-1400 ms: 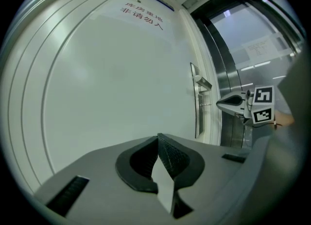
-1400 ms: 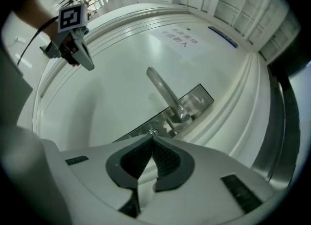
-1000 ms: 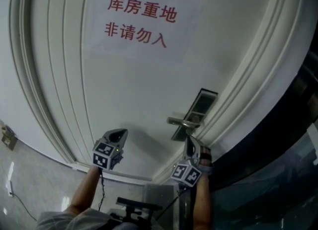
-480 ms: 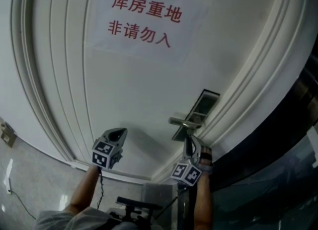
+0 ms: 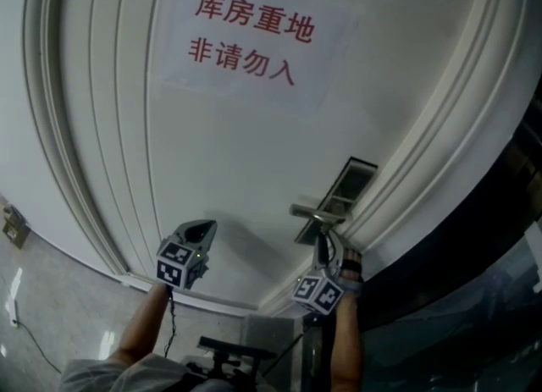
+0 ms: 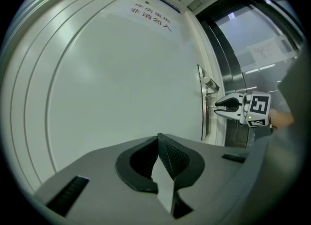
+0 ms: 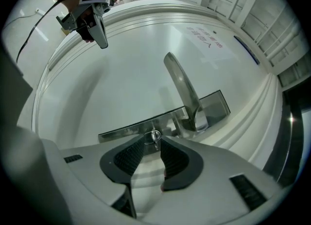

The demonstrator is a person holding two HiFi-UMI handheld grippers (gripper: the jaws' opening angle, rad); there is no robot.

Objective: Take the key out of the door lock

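Observation:
A small metal key (image 7: 154,135) with a ring sticks out of the steel lock plate (image 7: 214,103) below the lever handle (image 7: 182,85) on the white door. My right gripper (image 7: 153,142) points at it. Its jaws have just been opening and now stand apart, with the key's head between their tips and the pads not pressing on it. From above, the right gripper (image 5: 323,251) sits just under the handle (image 5: 315,212). My left gripper (image 6: 158,139) is shut on nothing, held off the plain door panel to the left (image 5: 201,229).
A paper sign (image 5: 250,39) with red characters is stuck high on the door. Curved white mouldings (image 5: 423,145) frame the door, with a dark glass panel (image 5: 500,255) beyond its right edge. The person's forearms reach up from below.
Apart from a slight shift of the head view, nothing has visibly moved. Both grippers keep their places at the door.

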